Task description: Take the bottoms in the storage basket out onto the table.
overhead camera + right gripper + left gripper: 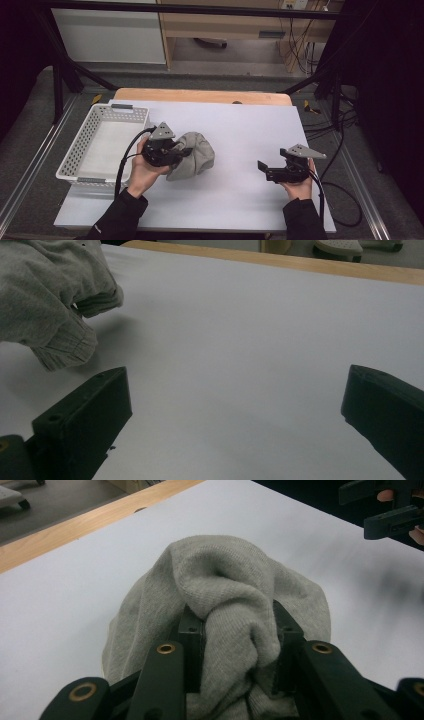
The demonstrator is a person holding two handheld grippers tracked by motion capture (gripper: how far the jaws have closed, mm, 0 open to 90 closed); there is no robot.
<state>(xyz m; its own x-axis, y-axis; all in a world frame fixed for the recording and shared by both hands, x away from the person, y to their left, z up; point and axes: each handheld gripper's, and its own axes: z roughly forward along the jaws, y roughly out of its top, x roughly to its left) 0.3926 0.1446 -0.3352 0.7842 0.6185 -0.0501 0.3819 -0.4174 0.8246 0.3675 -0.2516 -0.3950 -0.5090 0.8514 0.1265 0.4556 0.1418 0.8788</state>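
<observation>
From above, a white sheet (pixel 240 150) covers a wooden table (pixel 200 95), whose bare wood shows only along the far edge. Grey floor, dark frame legs and loose cables surround it, with pale cabinets beyond. A white perforated basket (pixel 80 150) sits on the sheet's left edge. The middle and far parts of the sheet are bare, leaving wide room between the hands. The left gripper (pixel 184 150), held just right of the basket, is clamped on a crumpled grey cloth (pixel 197 155) that lies on the sheet left of centre. The right gripper (pixel 263 170) is near the right edge, well apart from the cloth, jaws spread with nothing between them. In the left gripper view, the cloth (pixel 225 610) bulges up between the two black jaws, which press on its bunched folds; the wood edge runs across the upper left. In the right gripper view, the jaws stand wide over bare sheet (pixel 240 350), and the cloth (pixel 50 295) hangs at the upper left, clear of them.
</observation>
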